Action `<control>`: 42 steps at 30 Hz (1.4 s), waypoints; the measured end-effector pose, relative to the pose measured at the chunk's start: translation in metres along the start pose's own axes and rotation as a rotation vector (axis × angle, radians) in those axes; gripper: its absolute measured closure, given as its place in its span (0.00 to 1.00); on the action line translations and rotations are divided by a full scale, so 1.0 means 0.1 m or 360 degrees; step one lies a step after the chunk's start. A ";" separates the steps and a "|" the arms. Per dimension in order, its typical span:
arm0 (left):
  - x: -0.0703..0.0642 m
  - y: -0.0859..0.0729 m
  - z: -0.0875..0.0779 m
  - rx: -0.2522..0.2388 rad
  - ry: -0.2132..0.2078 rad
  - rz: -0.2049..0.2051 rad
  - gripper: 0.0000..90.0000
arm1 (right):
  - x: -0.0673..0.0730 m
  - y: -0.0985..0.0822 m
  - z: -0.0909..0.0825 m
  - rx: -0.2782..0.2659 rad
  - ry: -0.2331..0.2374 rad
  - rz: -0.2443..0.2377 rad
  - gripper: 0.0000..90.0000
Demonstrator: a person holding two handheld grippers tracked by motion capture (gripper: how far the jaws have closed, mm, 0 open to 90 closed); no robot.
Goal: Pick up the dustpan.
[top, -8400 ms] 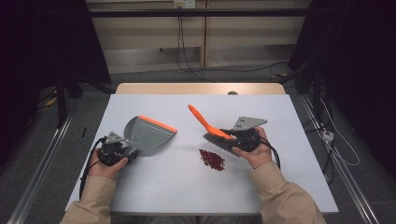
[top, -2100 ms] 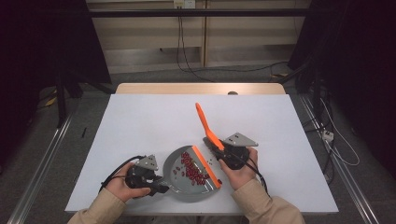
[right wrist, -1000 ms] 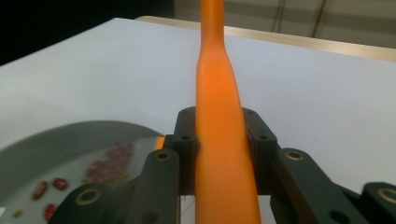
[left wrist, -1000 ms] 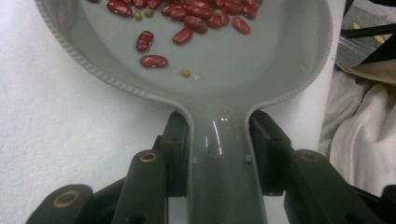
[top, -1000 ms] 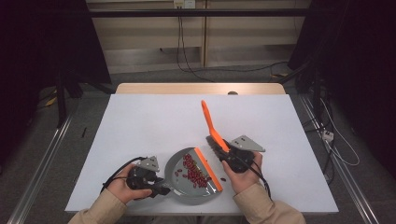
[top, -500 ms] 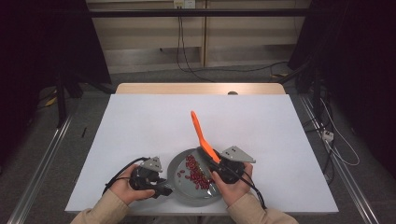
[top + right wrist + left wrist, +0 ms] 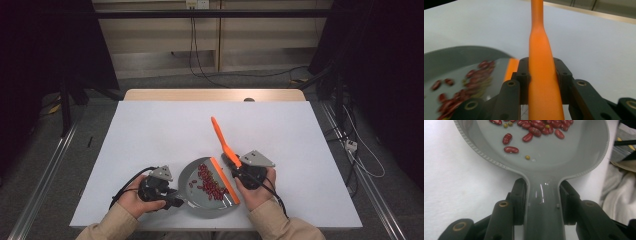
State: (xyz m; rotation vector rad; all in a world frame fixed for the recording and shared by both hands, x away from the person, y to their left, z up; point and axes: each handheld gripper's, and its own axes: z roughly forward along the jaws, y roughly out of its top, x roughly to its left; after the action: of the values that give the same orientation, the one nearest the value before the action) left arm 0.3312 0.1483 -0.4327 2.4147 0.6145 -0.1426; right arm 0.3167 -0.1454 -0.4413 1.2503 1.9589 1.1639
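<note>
A grey dustpan (image 7: 196, 199) with an orange front lip (image 7: 225, 180) lies near the table's front edge. Several red beans (image 7: 209, 182) and a few small green ones rest in it. My left gripper (image 7: 174, 200) is shut on the pan's grey handle (image 7: 541, 205), with its pads on both sides of the neck. The beans (image 7: 541, 130) lie toward the far part of the pan (image 7: 566, 155). My right gripper (image 7: 236, 167) is shut on an orange tool handle (image 7: 221, 136) that slants up and away. That handle (image 7: 540, 57) stands between the pads; its working end is hidden. The pan (image 7: 451, 56) lies to its left.
The white table cover (image 7: 150, 130) stretches free to the back and both sides. A wooden table edge (image 7: 215, 95) runs along the far side. Cables (image 7: 200, 65) trail on the floor behind. A pale sleeve (image 7: 619, 195) lies right of the pan.
Eight seconds ago the beans lay on the table; now they are in the pan. Over the last second the right gripper drew slightly nearer the front edge and the orange handle tilted left.
</note>
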 end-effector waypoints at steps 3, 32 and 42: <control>0.03 0.03 0.02 -0.0001 -0.0018 -0.0026 0.70 | 0.13 0.01 0.01 0.0007 0.0077 -0.0003 0.79; 0.04 0.01 0.02 -0.0013 0.0009 -0.0009 0.70 | 0.07 0.18 0.04 -0.0154 0.0114 0.0112 0.79; 0.03 0.04 0.04 -0.0032 0.0032 -0.0047 0.69 | 0.17 0.05 0.12 -0.0064 0.0087 0.0050 0.79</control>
State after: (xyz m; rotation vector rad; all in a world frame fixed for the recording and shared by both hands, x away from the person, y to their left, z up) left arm 0.3363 0.1443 -0.4343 2.3910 0.6577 -0.1244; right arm 0.3208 -0.1244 -0.4424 1.2453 1.9514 1.2593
